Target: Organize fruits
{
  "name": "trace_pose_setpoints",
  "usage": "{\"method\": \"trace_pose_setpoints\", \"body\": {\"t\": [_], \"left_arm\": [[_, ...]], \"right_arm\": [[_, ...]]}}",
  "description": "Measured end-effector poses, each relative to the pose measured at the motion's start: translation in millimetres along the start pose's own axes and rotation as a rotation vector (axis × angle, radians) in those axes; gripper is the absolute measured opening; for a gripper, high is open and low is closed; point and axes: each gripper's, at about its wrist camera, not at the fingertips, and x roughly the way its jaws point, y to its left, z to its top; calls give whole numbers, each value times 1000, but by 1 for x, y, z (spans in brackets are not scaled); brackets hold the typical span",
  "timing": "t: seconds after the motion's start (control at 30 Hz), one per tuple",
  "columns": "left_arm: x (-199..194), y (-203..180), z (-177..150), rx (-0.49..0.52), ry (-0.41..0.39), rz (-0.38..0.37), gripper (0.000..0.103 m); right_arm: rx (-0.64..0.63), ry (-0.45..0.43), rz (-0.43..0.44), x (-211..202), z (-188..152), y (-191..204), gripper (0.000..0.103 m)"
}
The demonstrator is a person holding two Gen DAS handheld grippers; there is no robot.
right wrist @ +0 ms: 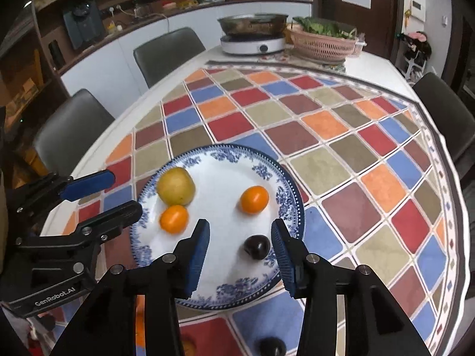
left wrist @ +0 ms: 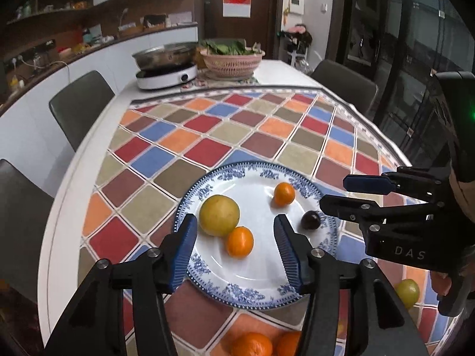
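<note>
A white desk (right wrist: 98, 136) with a rounded edge carries a tablecloth (right wrist: 341, 124) of red, blue, orange, olive and maroon diamonds. On it sits a blue-and-white plate (right wrist: 285, 178) holding four fruits. Seen from the left gripper (left wrist: 234, 231), whose jaws stand apart with nothing clamped, a yellow-green round fruit (left wrist: 219, 215) lies just ahead of the left jaw, touching a small orange (left wrist: 240, 241) between the jaws; a second orange (left wrist: 284, 194) lies further ahead. The right gripper (right wrist: 240, 237) also has its jaws apart, and a dark plum (right wrist: 257, 246) rests on the plate between them, nearer the right jaw (whether it touches the pad cannot be told). More oranges (left wrist: 252, 344) and a greenish fruit (left wrist: 407, 292) lie on the cloth behind the jaws. Far ahead stand an induction cooker (right wrist: 252, 46) with a steel pan (right wrist: 252, 23) and a pink basket (right wrist: 323, 44) of leafy greens. Dark chairs (right wrist: 169, 50) line the desk; a cluttered kitchen counter (right wrist: 184, 7) and a dark wooden door (left wrist: 237, 3) with a red hanging lie beyond.
</note>
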Motion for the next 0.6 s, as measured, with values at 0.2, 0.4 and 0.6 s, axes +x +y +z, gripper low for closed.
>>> {"method": "trace_pose_setpoints", "body": {"t": [0.2,0.4,0.6], "left_arm": [[-42,-4,-7,-5,-70,0,59],[-77,-8,-15,-11,-119,6,62],[-108,-9,-26,-18,-169,23,66]], "right_arm": [[-6,-74,-9,-37,-7,12,51],[-16,-142,-10,-72,-19,26,51],[-24,-214,-29,-104,-35,41,51]]}}
